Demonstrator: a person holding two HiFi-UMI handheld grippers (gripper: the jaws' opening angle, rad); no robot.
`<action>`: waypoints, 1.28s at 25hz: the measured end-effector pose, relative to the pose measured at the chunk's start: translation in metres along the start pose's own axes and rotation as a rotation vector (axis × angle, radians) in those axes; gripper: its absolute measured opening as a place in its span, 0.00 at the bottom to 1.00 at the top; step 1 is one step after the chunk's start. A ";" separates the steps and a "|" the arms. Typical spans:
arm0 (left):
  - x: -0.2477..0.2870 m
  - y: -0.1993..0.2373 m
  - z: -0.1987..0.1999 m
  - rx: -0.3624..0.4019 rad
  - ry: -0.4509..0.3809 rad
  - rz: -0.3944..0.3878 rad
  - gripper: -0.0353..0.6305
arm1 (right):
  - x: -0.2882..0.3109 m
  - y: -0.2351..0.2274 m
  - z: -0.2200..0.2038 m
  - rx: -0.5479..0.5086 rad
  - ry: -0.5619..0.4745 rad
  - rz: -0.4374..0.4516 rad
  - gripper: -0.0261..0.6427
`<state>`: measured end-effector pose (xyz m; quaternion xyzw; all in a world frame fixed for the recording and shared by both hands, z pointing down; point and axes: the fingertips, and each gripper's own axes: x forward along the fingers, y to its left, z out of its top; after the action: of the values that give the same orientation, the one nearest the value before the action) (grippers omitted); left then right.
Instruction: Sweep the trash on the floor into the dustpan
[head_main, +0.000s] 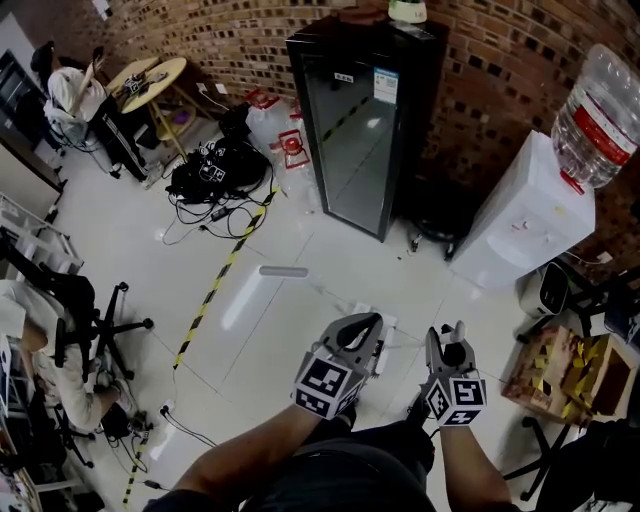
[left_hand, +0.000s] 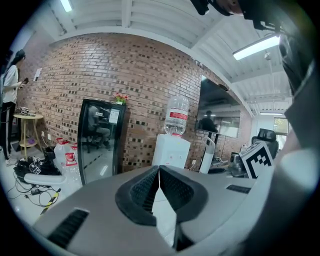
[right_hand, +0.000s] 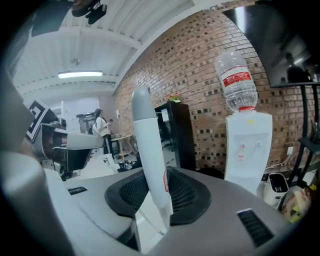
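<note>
Right gripper (right_hand: 159, 197) clamps white handle (right_hand: 149, 150) lengthwise, gray cap (right_hand: 141, 97) pointing away.

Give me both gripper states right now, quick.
Left gripper: closed, fingers together, nothing between them.
Right gripper: closed on the white handle.

No legible text, no readable numbers
</note>
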<state>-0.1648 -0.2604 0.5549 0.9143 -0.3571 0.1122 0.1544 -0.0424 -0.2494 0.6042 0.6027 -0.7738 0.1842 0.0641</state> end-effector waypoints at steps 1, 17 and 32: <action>-0.002 0.000 0.000 -0.002 0.000 -0.004 0.08 | -0.002 0.001 0.002 0.000 -0.005 -0.005 0.22; -0.007 -0.033 0.025 0.017 -0.046 -0.115 0.08 | -0.104 -0.033 0.055 0.032 -0.131 -0.187 0.20; 0.015 -0.148 0.106 0.090 -0.114 -0.246 0.07 | -0.251 -0.082 0.174 -0.064 -0.261 -0.298 0.20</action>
<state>-0.0420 -0.2053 0.4317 0.9620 -0.2453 0.0562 0.1055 0.1243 -0.1014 0.3795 0.7271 -0.6831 0.0683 0.0091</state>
